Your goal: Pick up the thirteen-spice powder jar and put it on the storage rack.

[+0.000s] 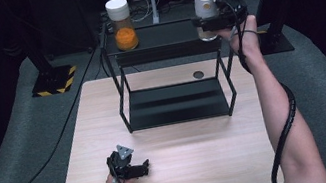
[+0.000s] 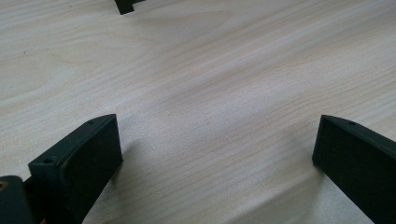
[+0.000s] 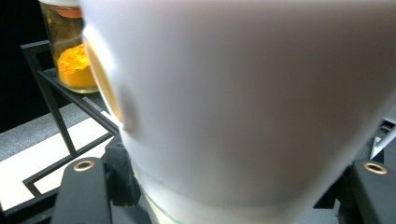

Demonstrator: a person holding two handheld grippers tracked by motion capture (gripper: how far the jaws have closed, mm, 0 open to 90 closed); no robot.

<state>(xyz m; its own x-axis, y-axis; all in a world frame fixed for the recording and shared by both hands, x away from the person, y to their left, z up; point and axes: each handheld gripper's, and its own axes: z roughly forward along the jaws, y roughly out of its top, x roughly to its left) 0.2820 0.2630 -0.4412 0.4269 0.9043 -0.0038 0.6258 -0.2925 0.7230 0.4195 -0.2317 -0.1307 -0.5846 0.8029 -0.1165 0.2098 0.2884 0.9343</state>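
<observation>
White-lidded jar (image 1: 206,10) is gripped just below its lid by right claw (image 1: 213,20), at right end of the black shelf rack's (image 1: 162,41) top tier. Judged rigid, smooth glass, breakable. Left claw (image 1: 136,169) is held wide, empty, on counter (image 1: 174,165) before the rack.

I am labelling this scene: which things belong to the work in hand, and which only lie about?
In the job:
- right gripper, shut on white-lidded jar
- black shelf rack
- jar of orange powder

Lying about:
- left gripper, jaws open, on wooden table
</observation>
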